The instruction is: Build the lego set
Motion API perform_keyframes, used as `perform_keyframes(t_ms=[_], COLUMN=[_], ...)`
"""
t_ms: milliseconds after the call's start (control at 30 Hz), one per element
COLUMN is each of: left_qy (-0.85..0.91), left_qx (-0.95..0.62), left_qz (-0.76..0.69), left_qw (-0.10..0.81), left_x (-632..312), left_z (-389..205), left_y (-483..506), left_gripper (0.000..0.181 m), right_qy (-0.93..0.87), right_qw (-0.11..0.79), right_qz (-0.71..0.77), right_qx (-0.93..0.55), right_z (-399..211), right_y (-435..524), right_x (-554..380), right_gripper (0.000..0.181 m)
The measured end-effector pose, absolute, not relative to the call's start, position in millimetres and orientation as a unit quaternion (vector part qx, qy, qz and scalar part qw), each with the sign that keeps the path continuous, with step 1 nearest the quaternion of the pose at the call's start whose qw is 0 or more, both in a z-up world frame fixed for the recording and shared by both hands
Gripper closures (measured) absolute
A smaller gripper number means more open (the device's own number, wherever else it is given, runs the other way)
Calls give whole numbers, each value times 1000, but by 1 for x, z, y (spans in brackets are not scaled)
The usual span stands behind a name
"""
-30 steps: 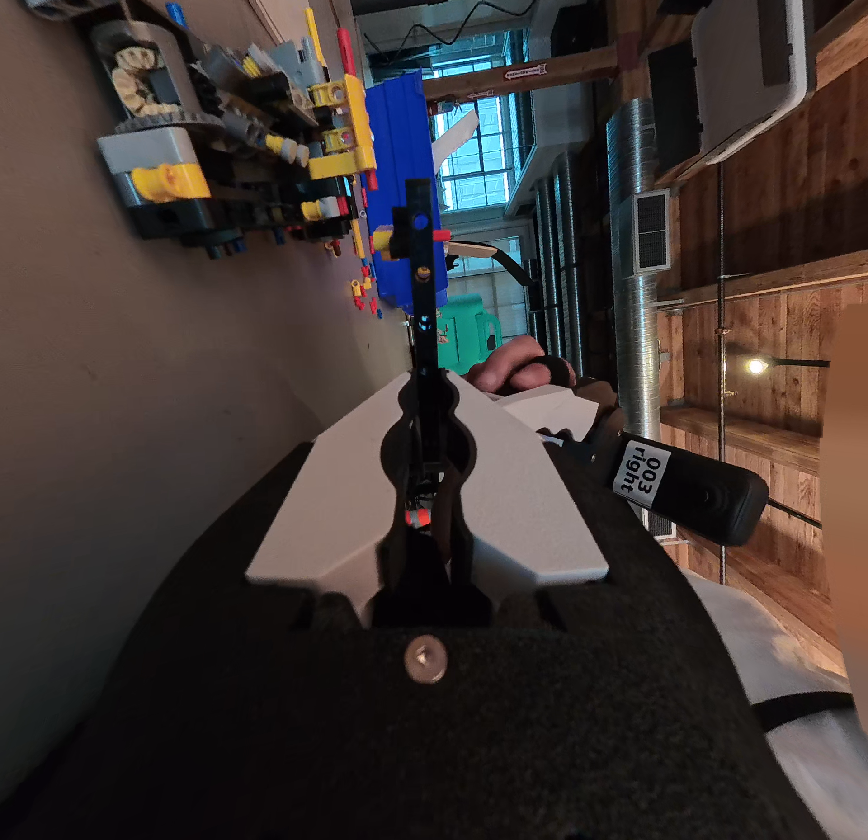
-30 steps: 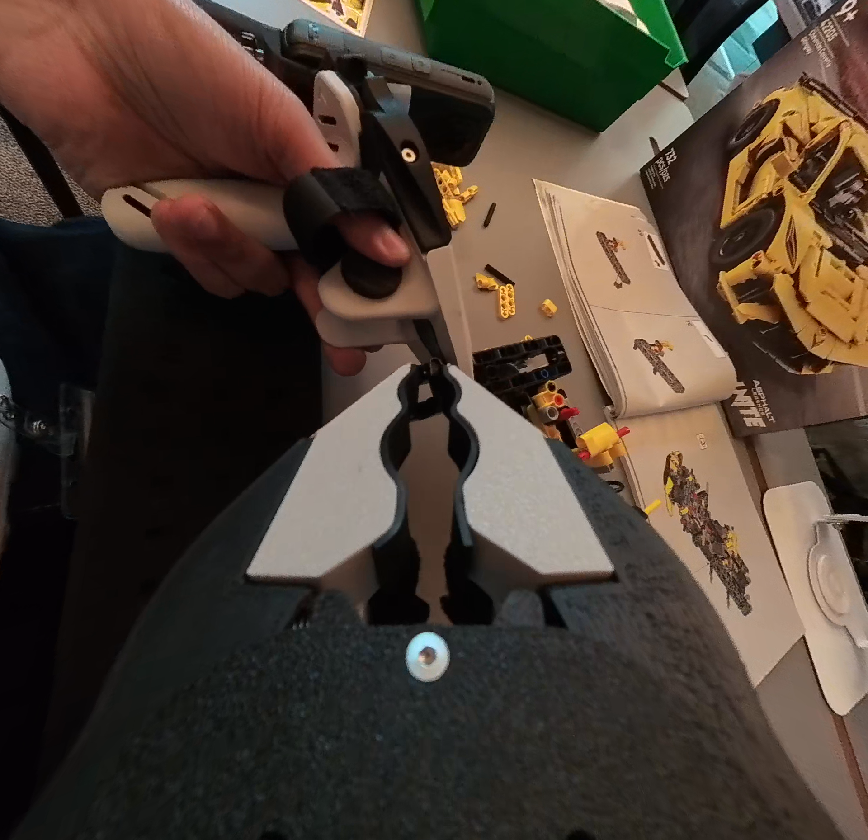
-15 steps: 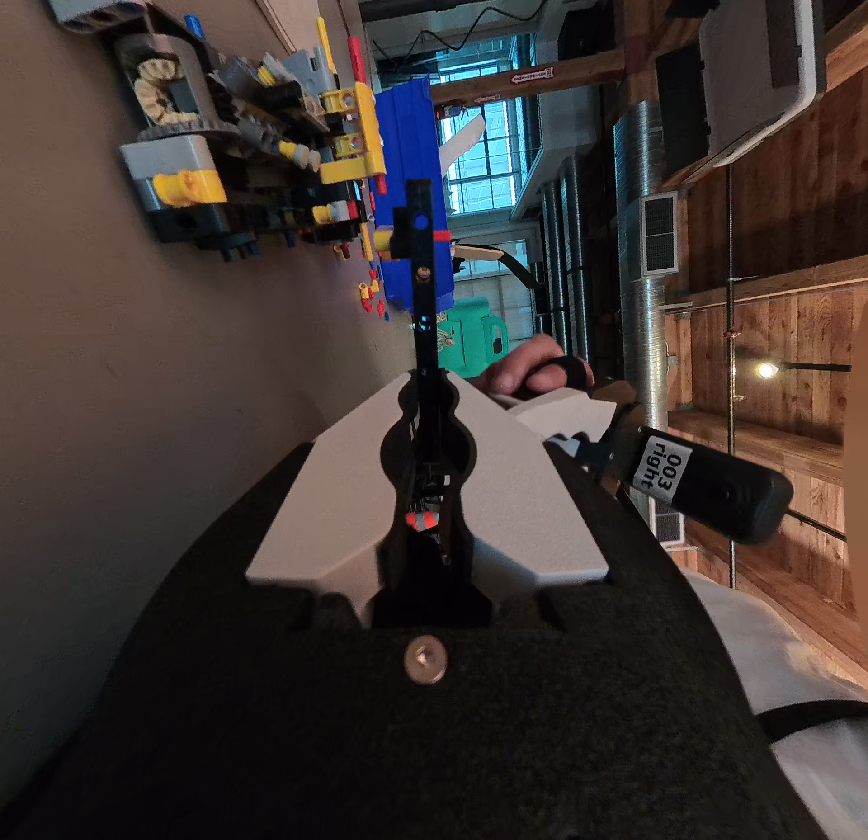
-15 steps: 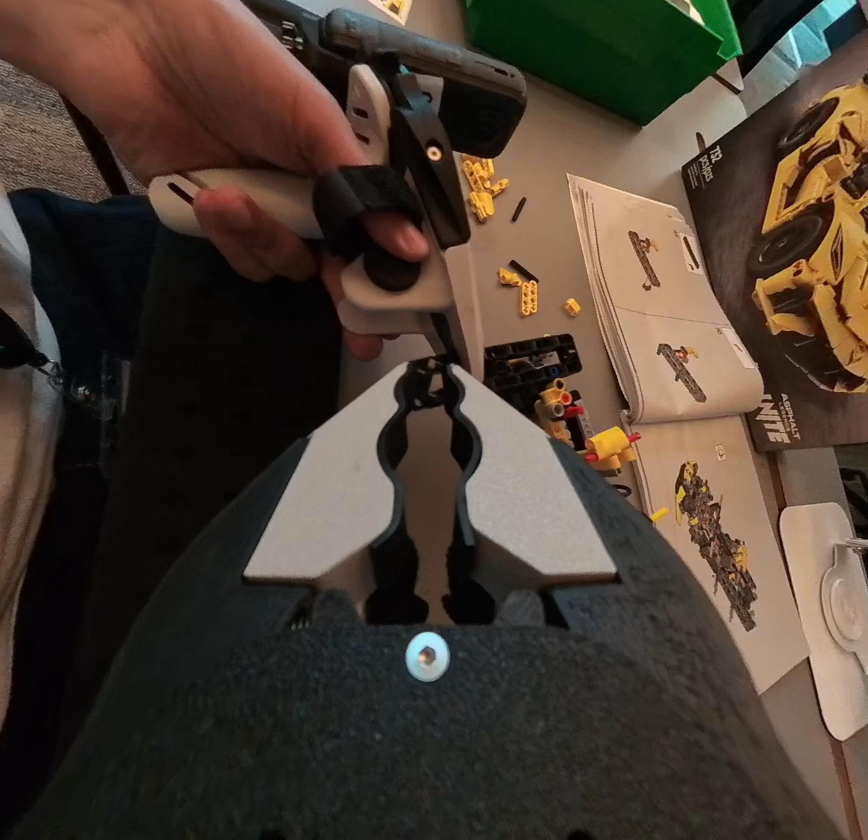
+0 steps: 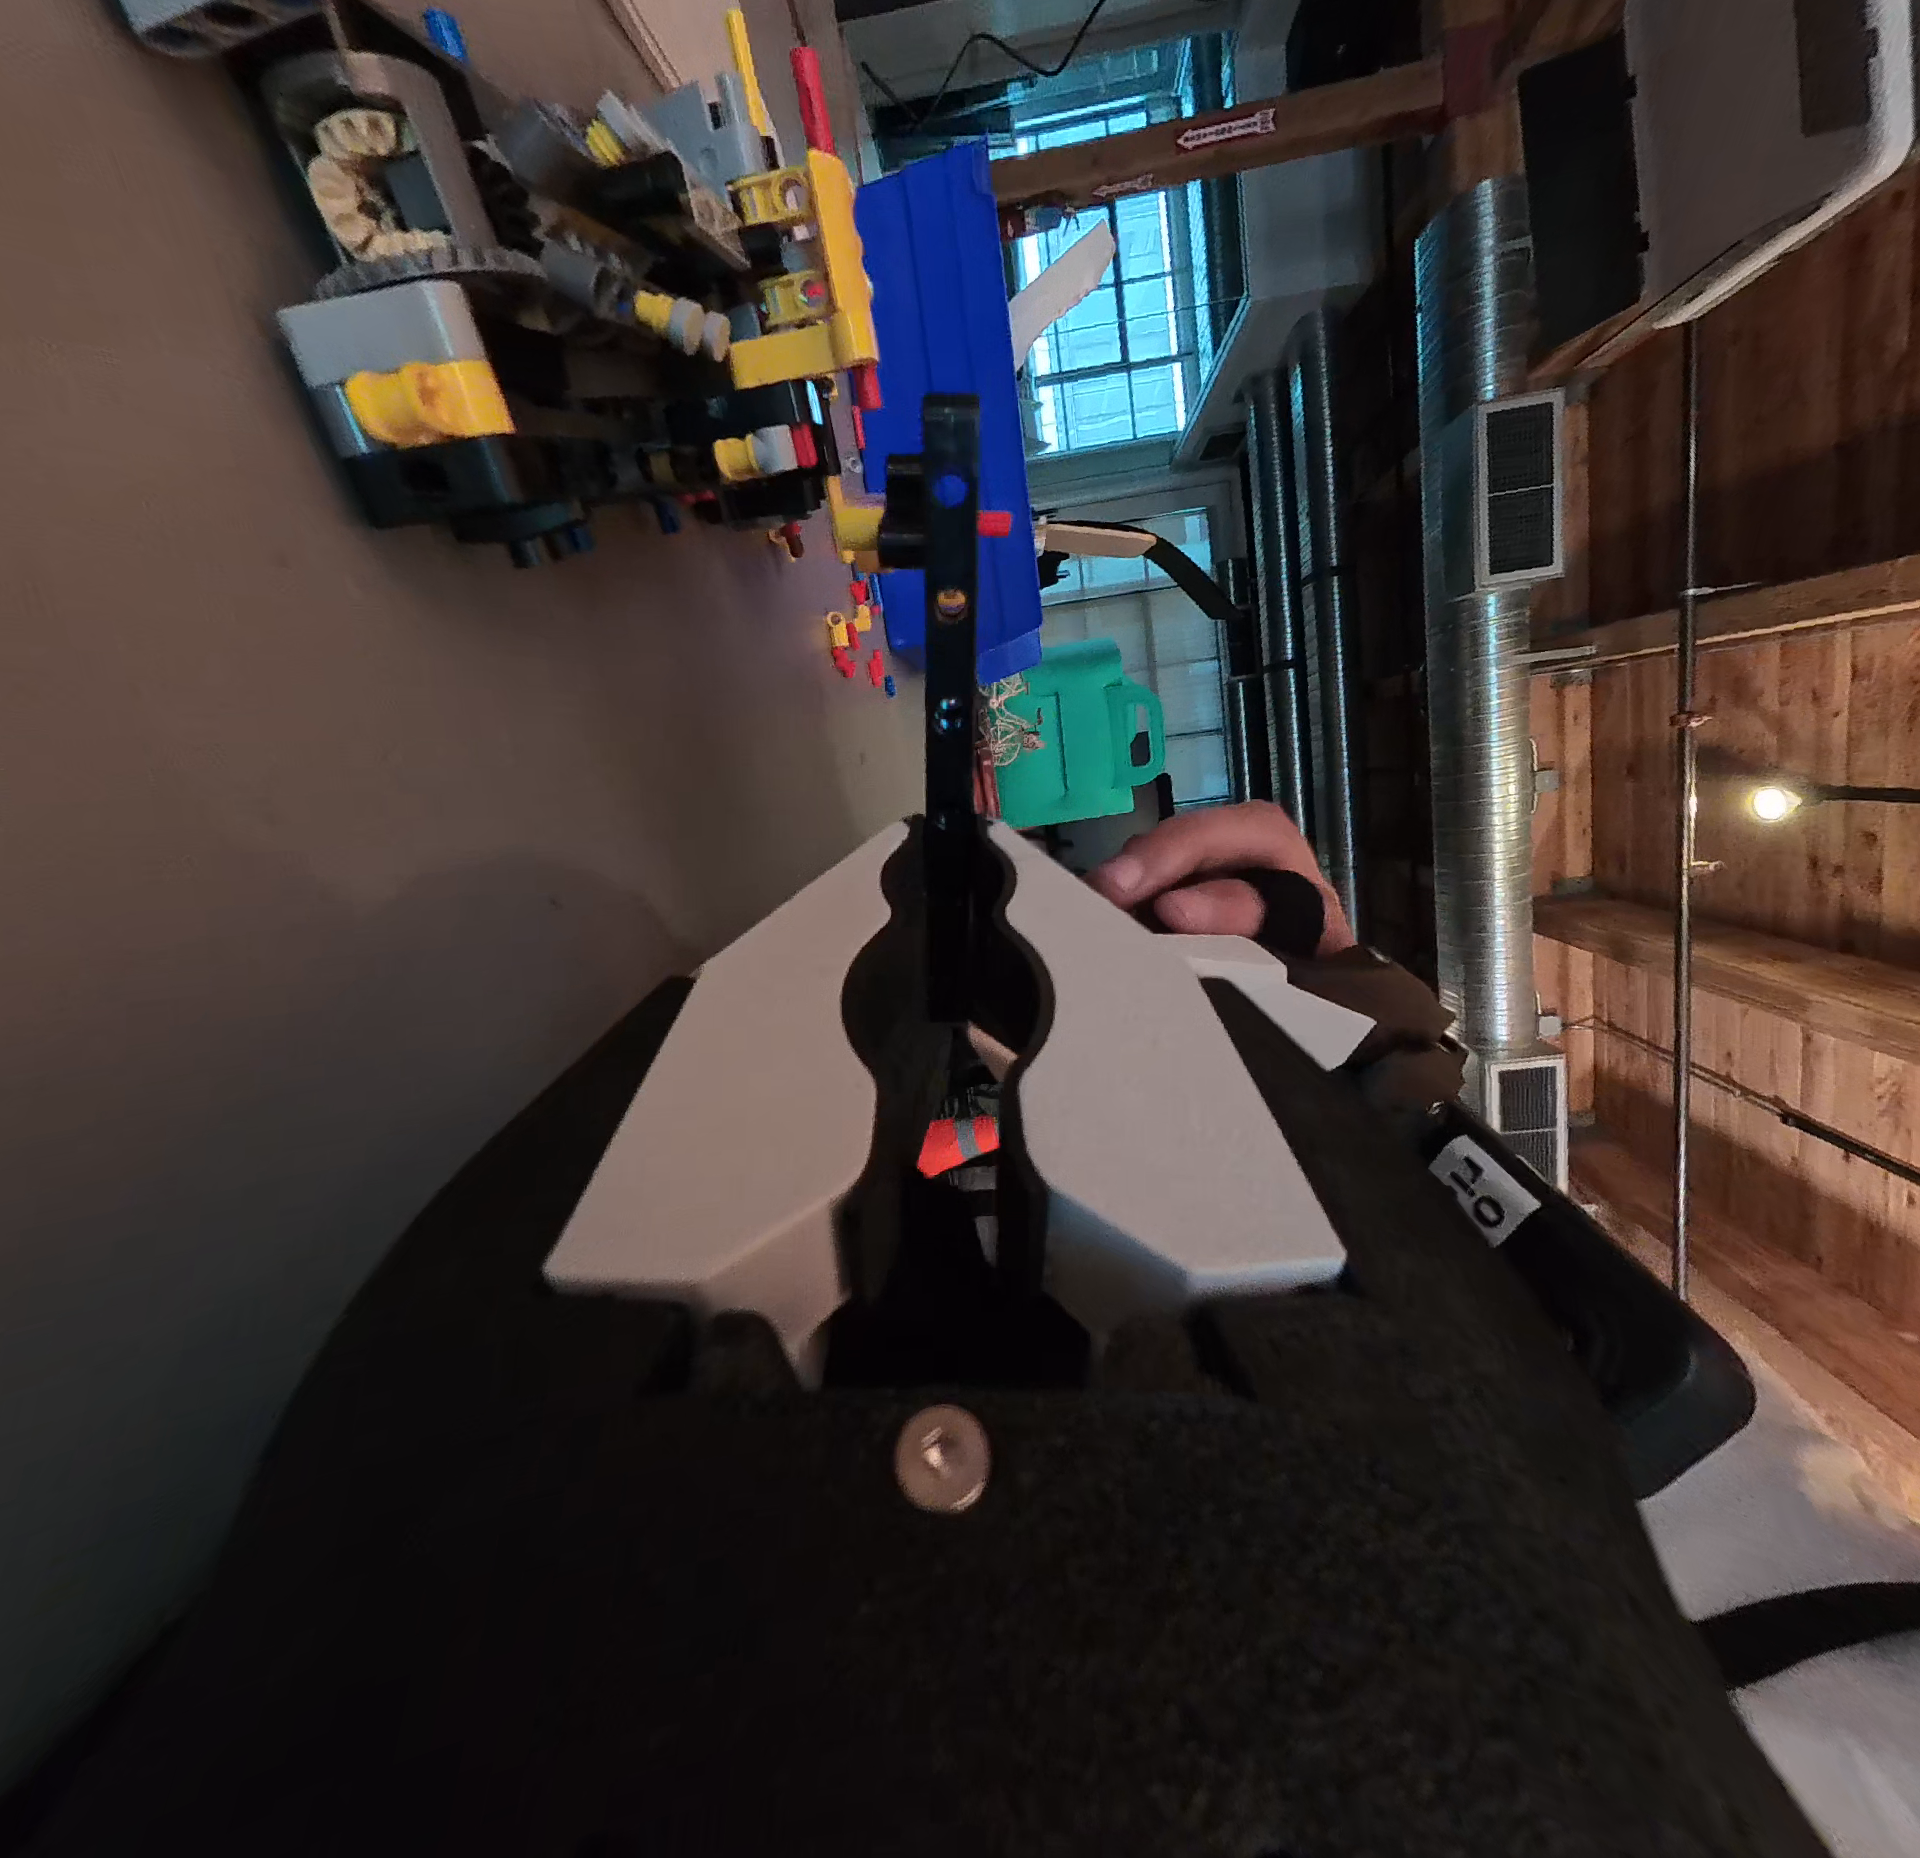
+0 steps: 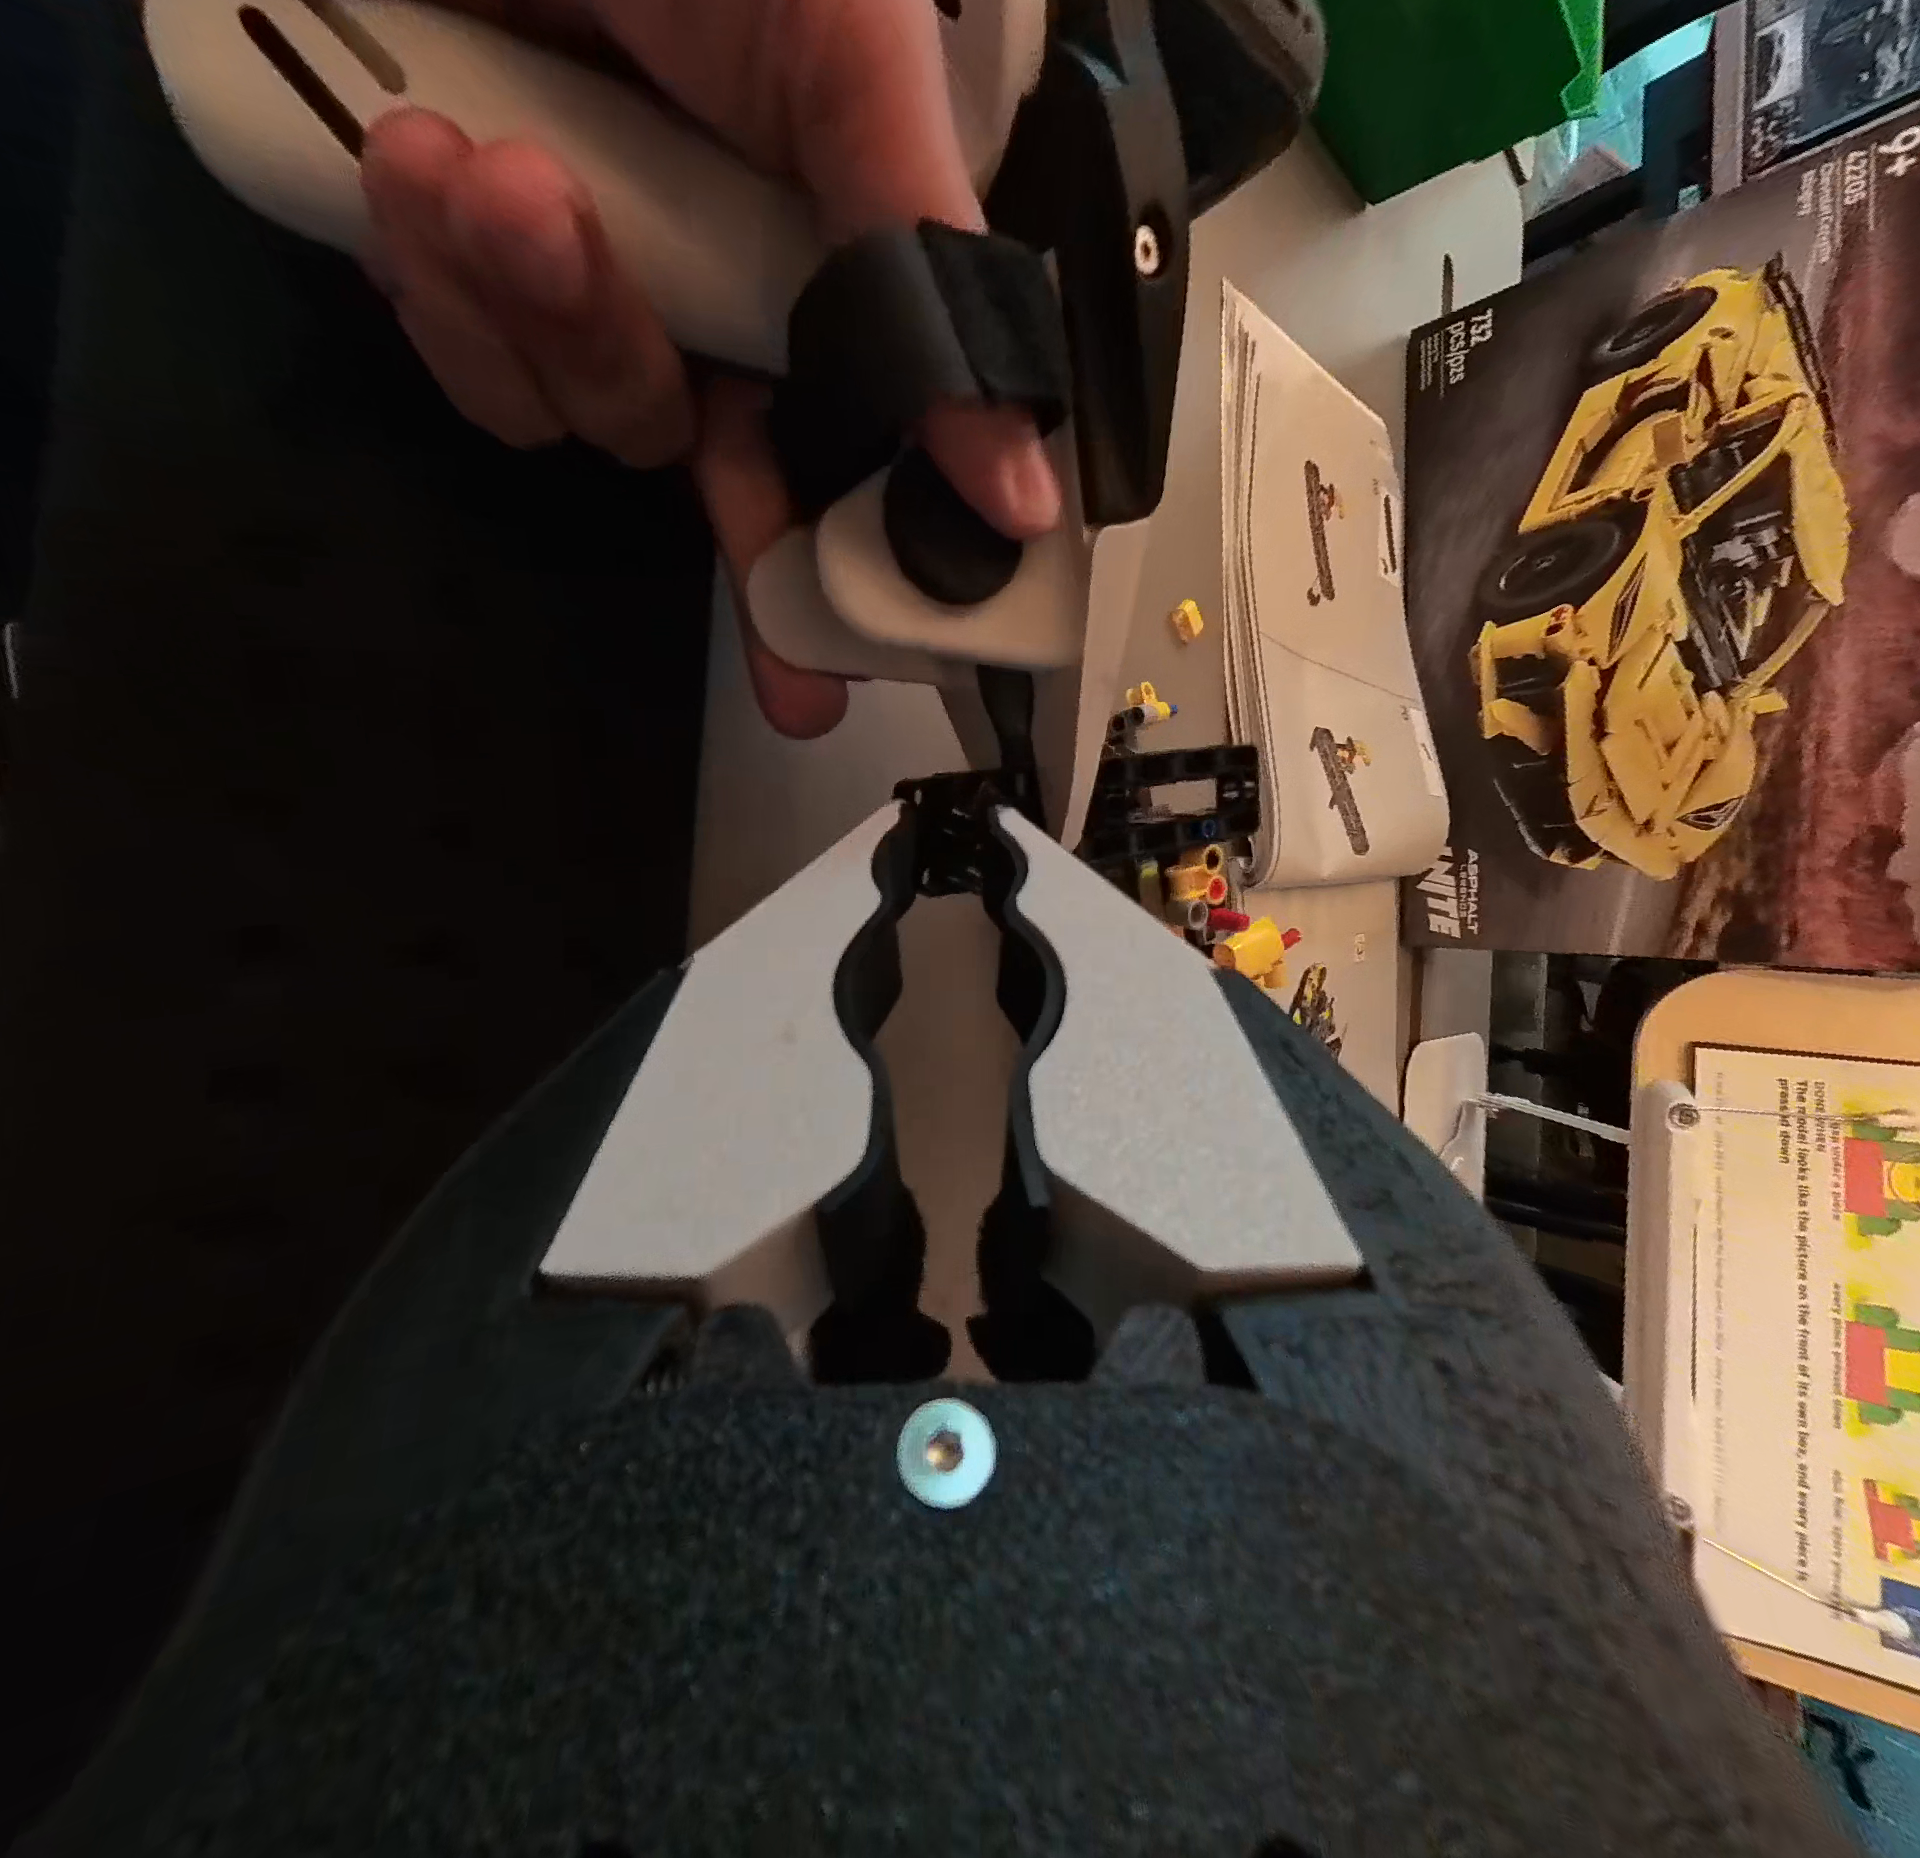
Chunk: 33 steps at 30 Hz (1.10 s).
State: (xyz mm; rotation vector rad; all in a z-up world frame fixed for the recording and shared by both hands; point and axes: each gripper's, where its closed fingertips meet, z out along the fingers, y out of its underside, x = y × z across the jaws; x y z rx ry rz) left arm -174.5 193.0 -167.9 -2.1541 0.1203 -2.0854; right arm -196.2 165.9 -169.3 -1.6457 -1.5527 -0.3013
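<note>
left tool [image 5: 951, 852] clamps a black technic beam [image 5: 948, 686], long axis pointing forward; right tool [image 6: 951, 821] pinches its rear end.

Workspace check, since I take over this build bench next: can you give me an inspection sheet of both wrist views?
Surface: grey table, bare in the near part.
Job's things: part-built chassis on the table; black beam with blue and red pins clamped upright in the left gripper; open instruction booklet; set box.
Clutter: loose red and yellow pins; blue bin; green bin; green mug.
Grippers: left shut on the beam; right gripper pinching the same assembly's black end.
Cables: black cable overhead.
Surroundings: wood wall, metal ducts, windows.
</note>
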Motion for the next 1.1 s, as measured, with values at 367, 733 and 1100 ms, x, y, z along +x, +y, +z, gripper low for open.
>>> perform_keyframes(t_ms=[367,733,1100], left_qy=[121,170,201], left_qx=[-728,-715,-712], left_qz=[-670,-668,-651], left_qw=[80,115,169], left_x=[-172,-174,-182], left_z=[-168,-160,-158], left_y=[180,179,189], left_gripper=[172,173,173], right_qy=[-617,-525,-439], right_qw=[378,300,225], right_qz=[-47,216,411], right_qx=[-689,-767,-767], right_z=[-179,-170,-154], right_y=[157,151,140], right_x=[-199,-195,-198], right_gripper=[173,174,175])
